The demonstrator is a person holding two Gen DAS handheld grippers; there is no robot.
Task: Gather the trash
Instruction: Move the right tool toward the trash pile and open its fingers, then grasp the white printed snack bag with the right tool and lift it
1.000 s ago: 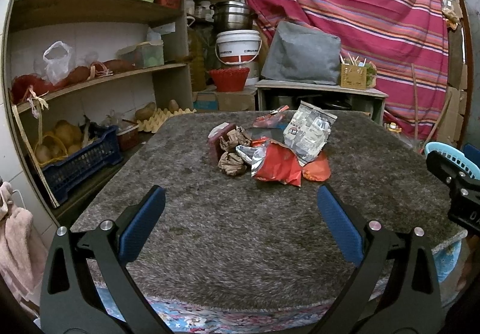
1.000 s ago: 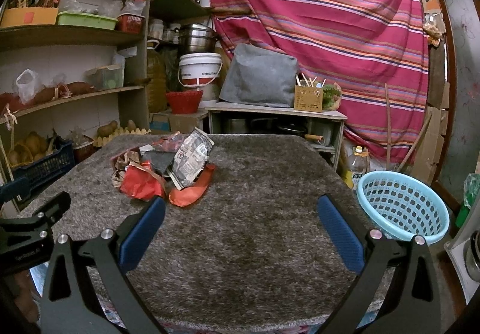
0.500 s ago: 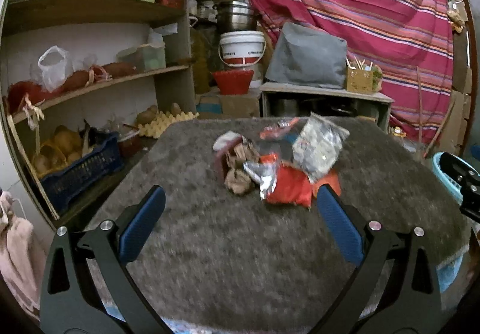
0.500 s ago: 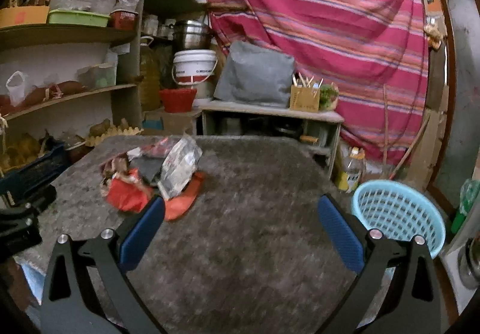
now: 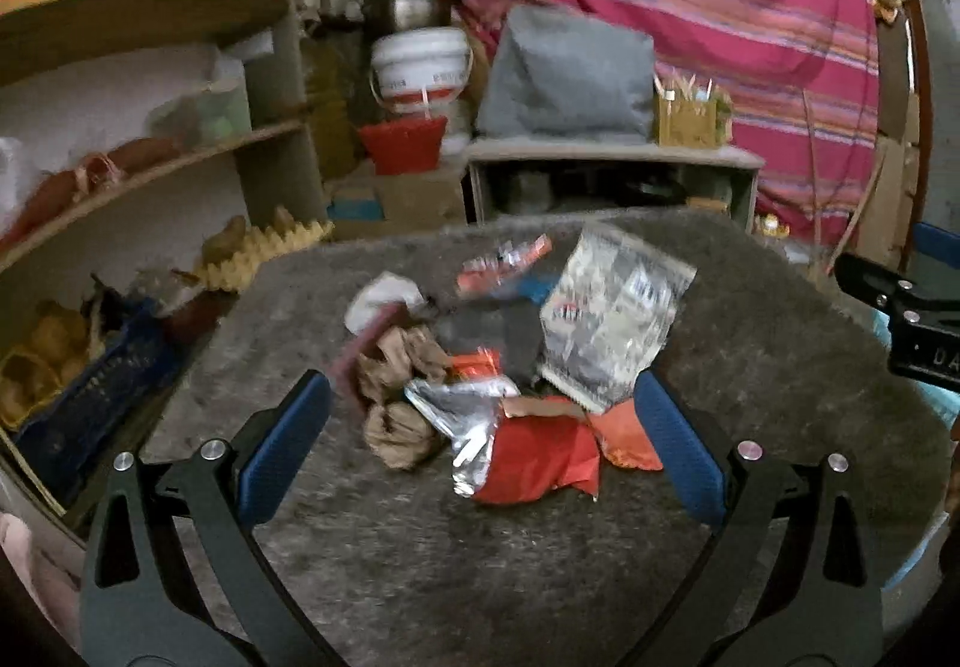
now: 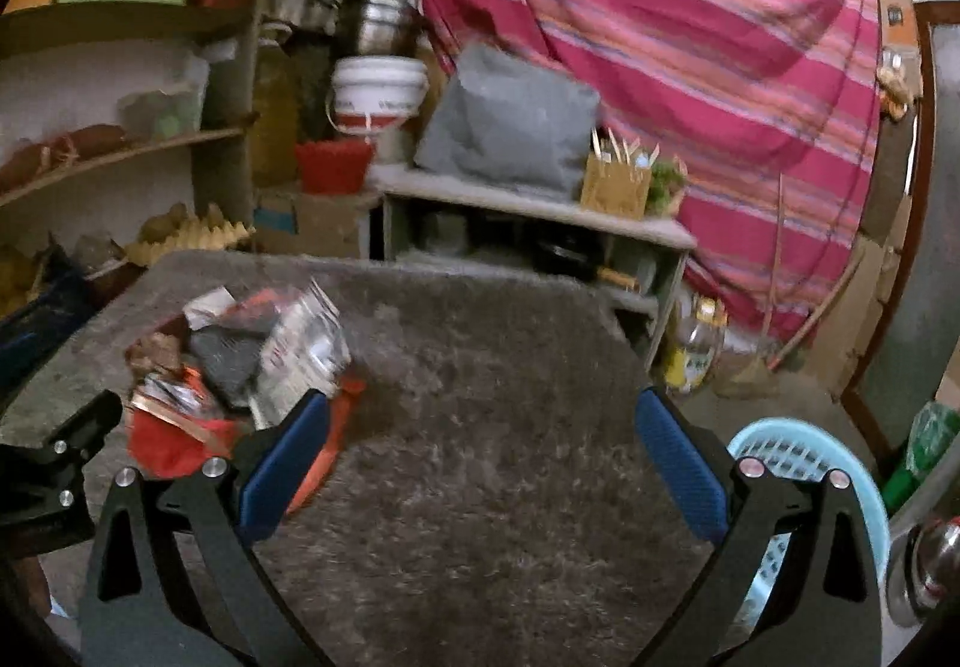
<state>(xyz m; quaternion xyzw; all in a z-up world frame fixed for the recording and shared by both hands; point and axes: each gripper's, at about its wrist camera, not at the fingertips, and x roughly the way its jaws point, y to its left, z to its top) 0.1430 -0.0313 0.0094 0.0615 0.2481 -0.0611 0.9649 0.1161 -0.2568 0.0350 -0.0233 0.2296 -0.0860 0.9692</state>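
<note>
A pile of trash lies on the grey shaggy table [image 5: 480, 559]: a red wrapper [image 5: 540, 463], a silver printed packet [image 5: 612, 331], crumpled brown paper [image 5: 399, 367] and a dark item. My left gripper [image 5: 480, 433] is open, its blue pads level with the near edge of the pile on either side. My right gripper [image 6: 480, 439] is open and empty over the bare table; the pile [image 6: 240, 361] is at its left, its left pad in front of the red wrapper. A light blue basket [image 6: 804, 463] stands low at the right.
Shelves with produce and boxes [image 5: 150, 157] line the left wall. A low cabinet with a grey cushion [image 5: 570, 79] stands behind the table before a striped curtain. A blue crate [image 5: 90, 397] sits left of the table. The right gripper's body [image 5: 912, 307] shows at the right edge.
Both grippers have moved forward and down toward the table. The trash pile now sits between my left gripper's pads. The right view has tilted and come closer to the pile.
</note>
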